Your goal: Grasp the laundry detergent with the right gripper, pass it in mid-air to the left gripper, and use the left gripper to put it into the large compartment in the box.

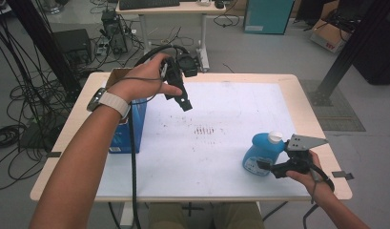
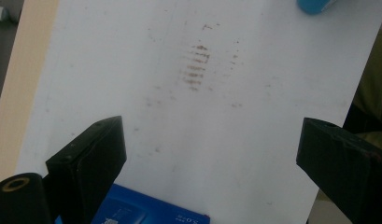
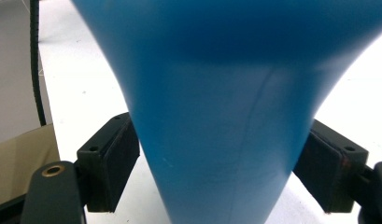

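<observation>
A blue plastic bottle (image 1: 260,155) with a white cap stands on the white sheet (image 1: 221,162) near the table's front right. My right gripper (image 1: 265,166) comes at it from the right, low on its body. In the right gripper view the bottle (image 3: 216,116) sits between both black pads (image 3: 118,163), and they touch its sides. My left gripper (image 1: 185,102) hangs open above the far left of the sheet with nothing between its fingers. The left gripper view shows my left gripper (image 2: 212,135) over brown smudges (image 2: 195,65), and the bottle's edge (image 2: 314,4) sits at the top.
A blue box (image 1: 135,129) stands at the table's left side under my left forearm, and its corner (image 2: 146,212) shows below the left jaws. Brown smudges (image 1: 204,130) mark the middle of the sheet. Cables trail from both grippers. Desks, boxes and cords crowd the floor beyond.
</observation>
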The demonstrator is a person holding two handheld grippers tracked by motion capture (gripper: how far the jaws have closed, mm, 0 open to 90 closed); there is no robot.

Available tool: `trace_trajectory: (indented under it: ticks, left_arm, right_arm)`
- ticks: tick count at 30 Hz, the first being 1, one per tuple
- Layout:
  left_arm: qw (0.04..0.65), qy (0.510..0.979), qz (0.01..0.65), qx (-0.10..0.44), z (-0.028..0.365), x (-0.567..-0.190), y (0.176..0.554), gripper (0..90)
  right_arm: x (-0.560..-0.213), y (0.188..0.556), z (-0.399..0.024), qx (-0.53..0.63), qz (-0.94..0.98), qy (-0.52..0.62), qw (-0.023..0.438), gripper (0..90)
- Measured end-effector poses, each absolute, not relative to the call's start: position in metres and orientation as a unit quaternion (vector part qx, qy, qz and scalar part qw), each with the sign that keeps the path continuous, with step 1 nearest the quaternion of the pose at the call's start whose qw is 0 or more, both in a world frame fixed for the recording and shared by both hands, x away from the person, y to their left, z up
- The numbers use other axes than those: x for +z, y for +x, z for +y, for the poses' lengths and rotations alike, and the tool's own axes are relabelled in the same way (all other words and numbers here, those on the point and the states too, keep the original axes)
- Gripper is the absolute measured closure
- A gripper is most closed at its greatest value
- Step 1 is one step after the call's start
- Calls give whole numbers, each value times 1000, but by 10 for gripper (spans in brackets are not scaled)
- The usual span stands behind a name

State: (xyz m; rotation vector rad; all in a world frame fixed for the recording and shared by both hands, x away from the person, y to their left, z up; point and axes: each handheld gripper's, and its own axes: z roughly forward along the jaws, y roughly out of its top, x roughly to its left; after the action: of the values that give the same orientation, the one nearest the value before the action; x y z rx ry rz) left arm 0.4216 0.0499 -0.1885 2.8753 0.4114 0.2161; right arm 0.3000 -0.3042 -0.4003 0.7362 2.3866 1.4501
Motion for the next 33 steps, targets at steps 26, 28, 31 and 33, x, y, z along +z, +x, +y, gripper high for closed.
trace_trajectory:
  ticks: [26,28,31,33]
  left_arm:
    - [110,981,142,72,49,-190,422,87]
    - [111,981,143,72,48,-190,422,87]
    - [110,981,143,72,48,-190,422,87]
    - [108,981,143,69,48,-191,422,87]
  right_arm:
    - [-409,300,-302,515,809,256,124,353]
    - [-410,300,-302,515,810,251,126,370]
    - [-411,300,-302,515,810,250,126,385]
    - [-412,300,-301,519,807,253,124,399]
